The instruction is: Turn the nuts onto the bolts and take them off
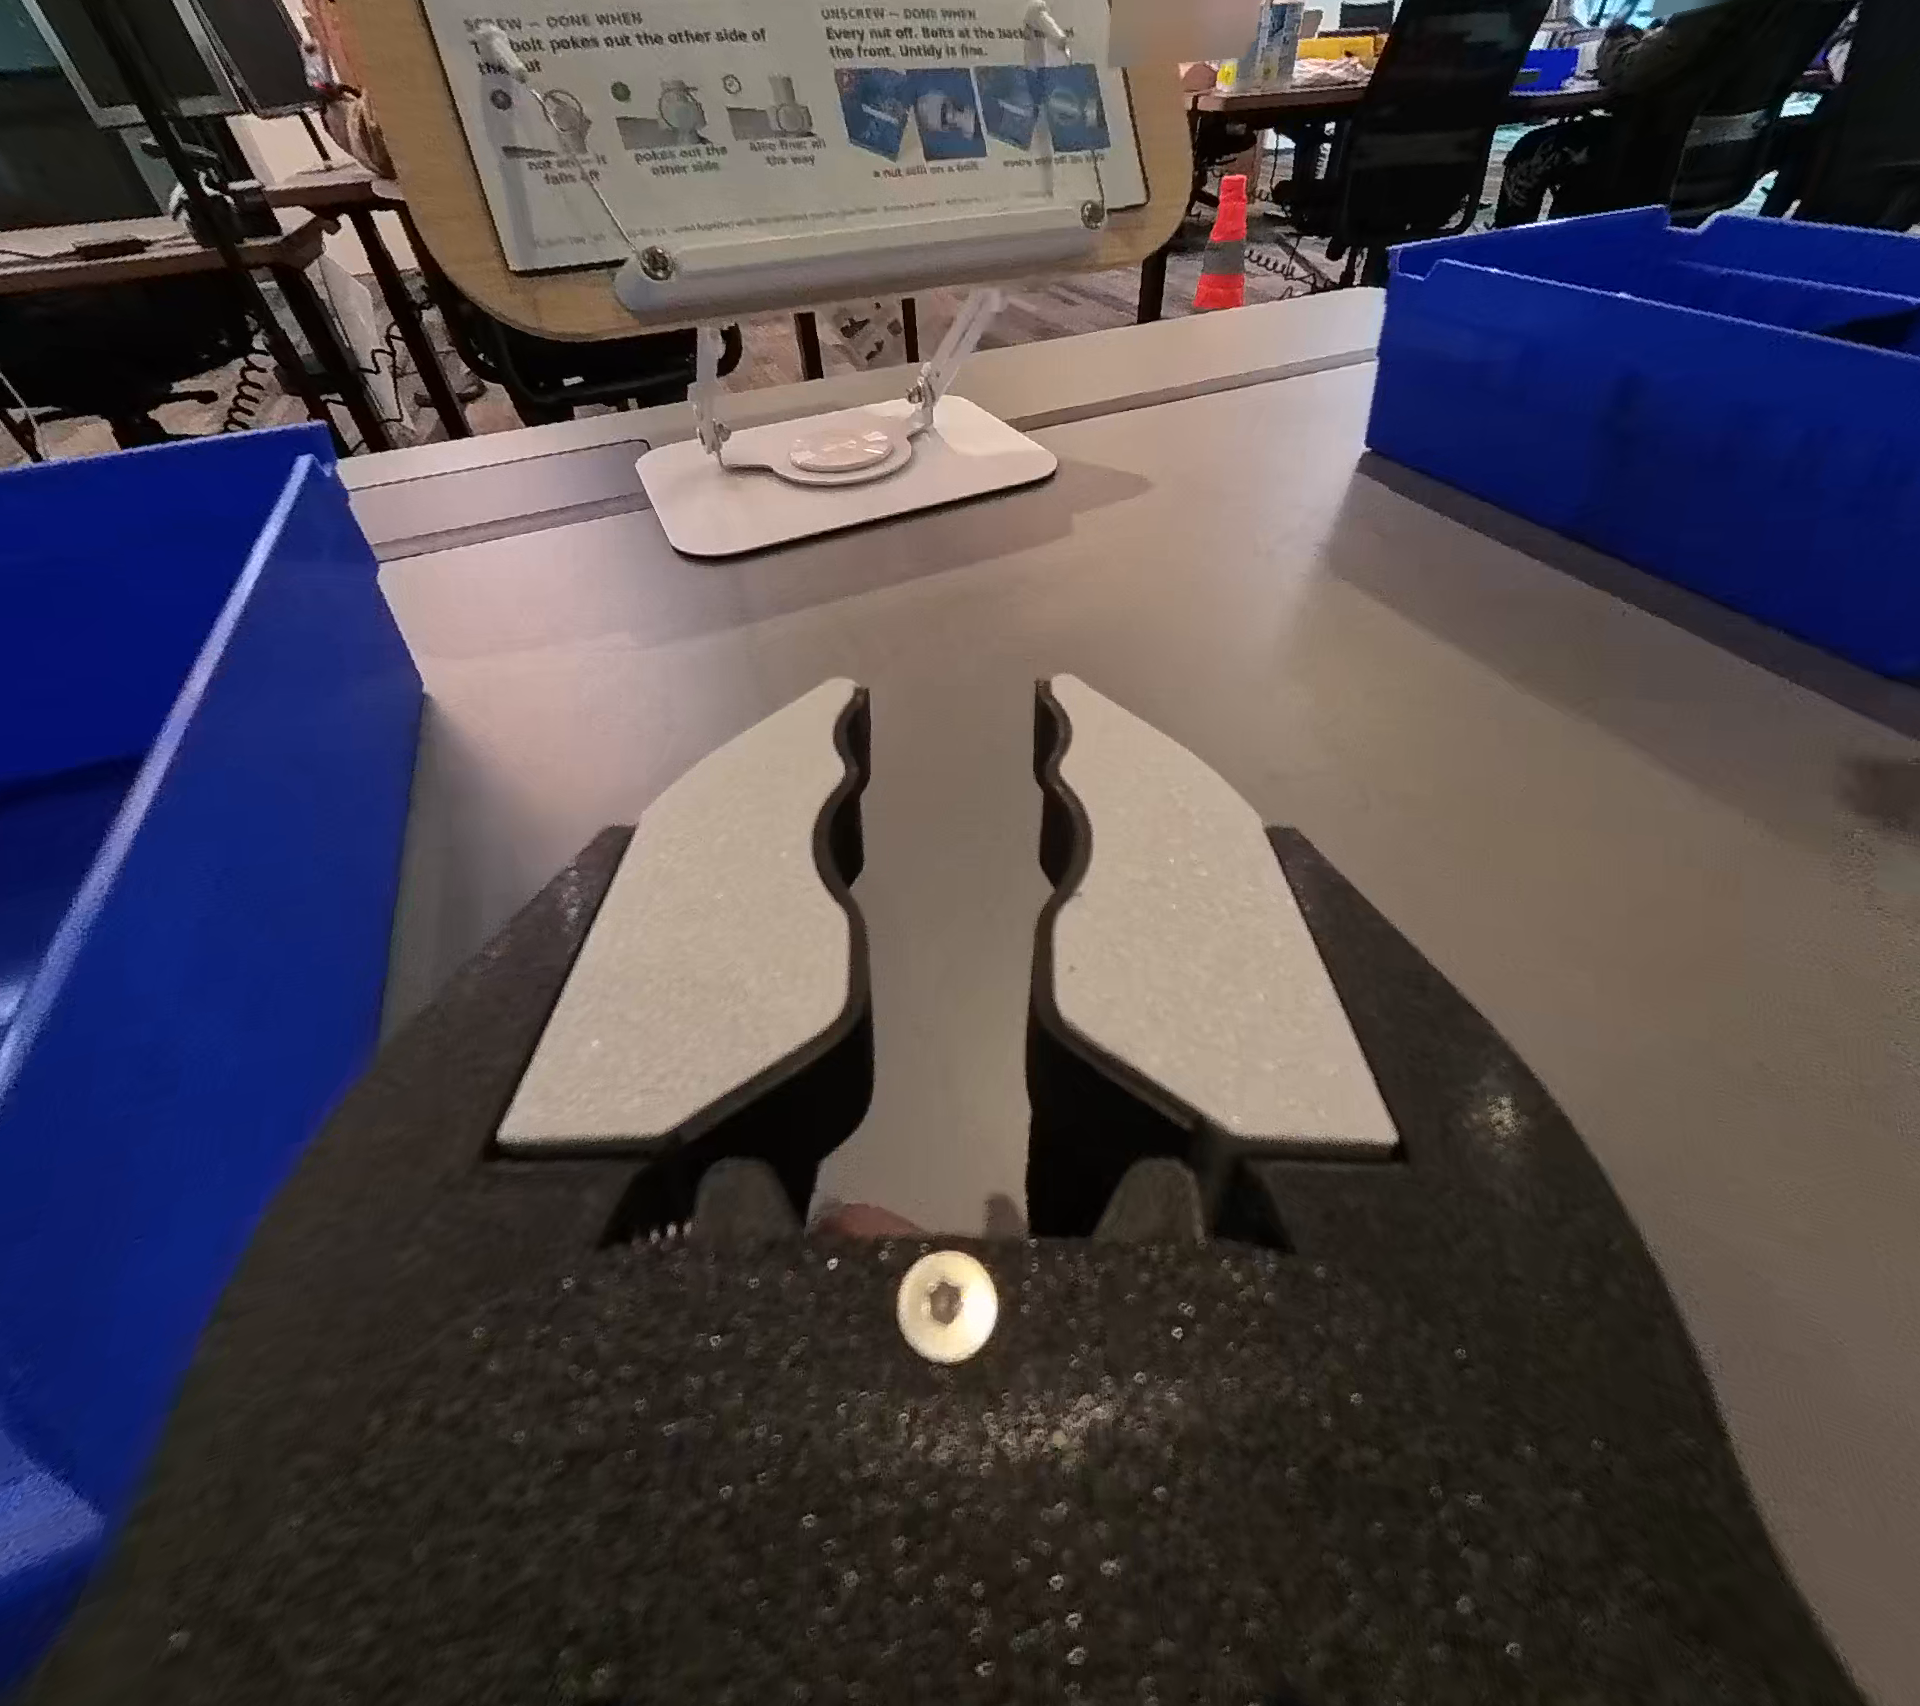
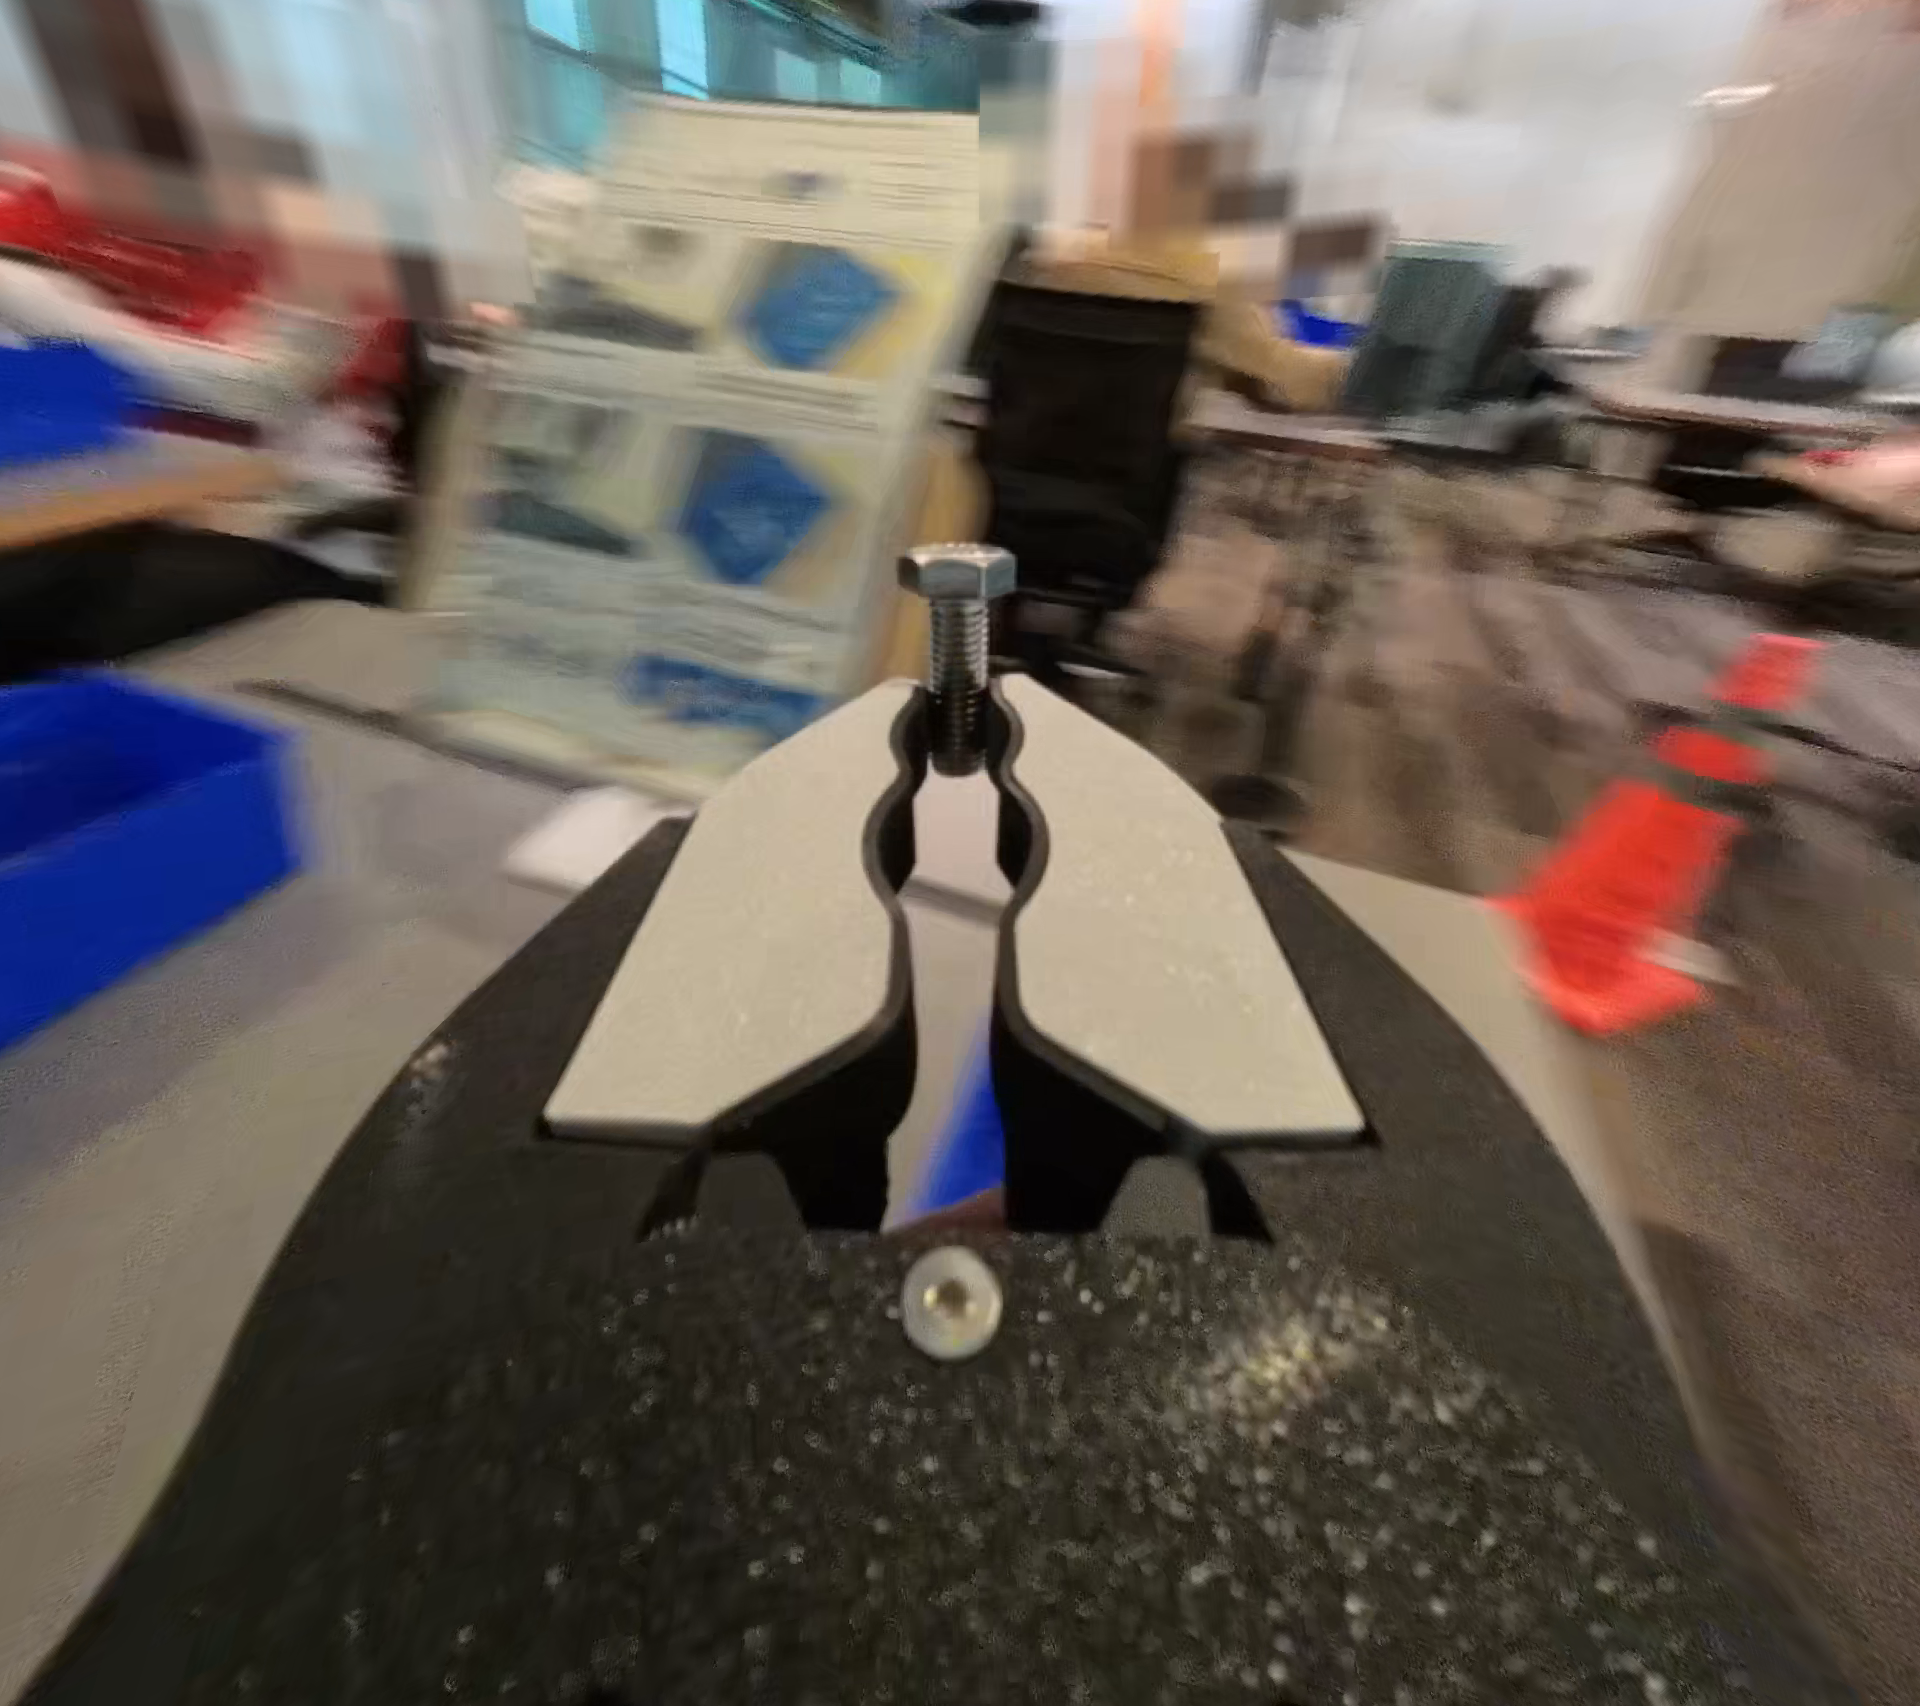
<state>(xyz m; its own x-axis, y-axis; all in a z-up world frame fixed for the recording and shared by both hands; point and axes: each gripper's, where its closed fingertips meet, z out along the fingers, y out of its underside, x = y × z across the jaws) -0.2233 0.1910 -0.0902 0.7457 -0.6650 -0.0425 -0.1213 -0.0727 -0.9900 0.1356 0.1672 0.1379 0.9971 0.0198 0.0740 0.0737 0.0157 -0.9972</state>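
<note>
My left gripper (image 1: pixel 951 700) is open and empty, low over the grey table (image 1: pixel 1195 617), with bare table showing between its grey fingers (image 1: pixel 727 908). My right gripper (image 2: pixel 956 711) is shut on the threaded shank of a silver hex bolt (image 2: pixel 956 617), which stands upright with its head on top and no nut on it. The right wrist view is smeared by motion blur. No nut shows in either view.
A blue bin (image 1: pixel 156 825) stands close on the left and another blue bin (image 1: pixel 1662 430) at the right rear. An instruction board on a white stand (image 1: pixel 831 472) sits at the table's far middle. An orange cone (image 1: pixel 1226 243) and chairs stand beyond the table. The gap from one gripper's tips to the other's is roughly 45 cm.
</note>
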